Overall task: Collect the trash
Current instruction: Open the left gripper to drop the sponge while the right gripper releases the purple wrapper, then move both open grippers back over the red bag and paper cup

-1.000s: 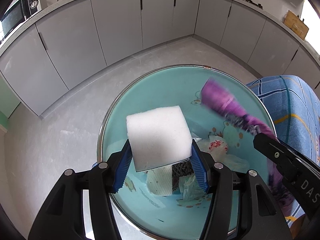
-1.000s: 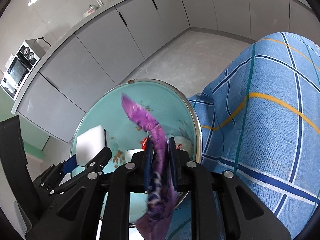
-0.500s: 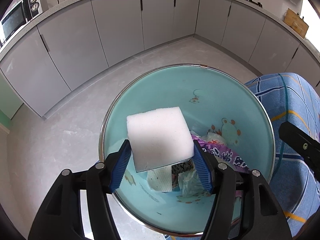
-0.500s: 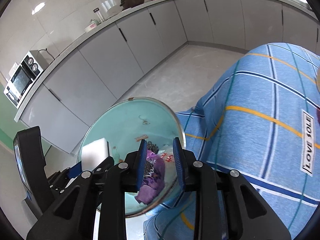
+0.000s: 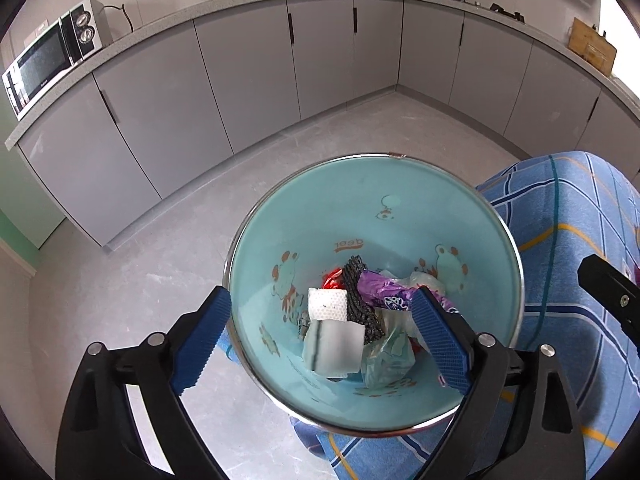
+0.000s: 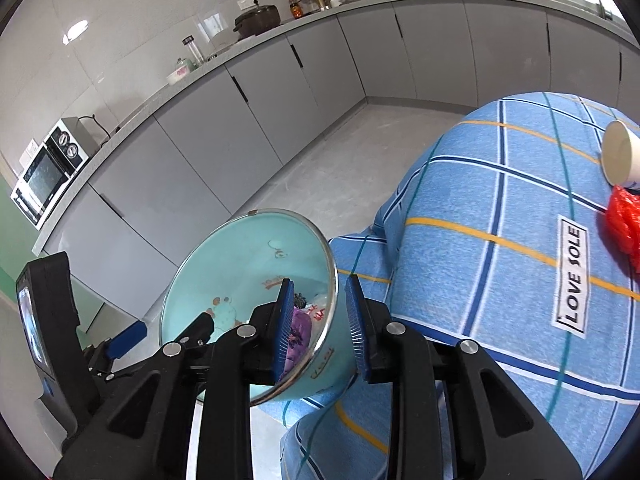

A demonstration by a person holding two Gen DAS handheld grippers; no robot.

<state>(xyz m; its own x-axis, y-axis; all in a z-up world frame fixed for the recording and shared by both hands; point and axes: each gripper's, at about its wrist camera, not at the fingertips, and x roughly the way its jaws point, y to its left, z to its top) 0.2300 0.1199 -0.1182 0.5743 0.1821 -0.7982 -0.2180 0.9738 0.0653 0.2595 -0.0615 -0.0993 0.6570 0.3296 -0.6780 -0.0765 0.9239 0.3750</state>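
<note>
Blurring mid-fall, the white sponge (image 5: pixel 334 346) was caught inside the teal basin (image 5: pixel 400 200) among half-buried wrappers; left gripper (image 5: pixel 320 340) and right gripper (image 6: pixel 320 328) were seen spread, empty.

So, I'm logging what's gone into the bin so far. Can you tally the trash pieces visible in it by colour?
White (foam block, paper towel): 2
Purple (wrapper): 1
Black (mesh piece): 1
Red (scrap): 1
Clear (plastic bags): 2, though the count is uncertain
Total: about 7 pieces in the teal bin; anything buried beneath is hidden.
</note>
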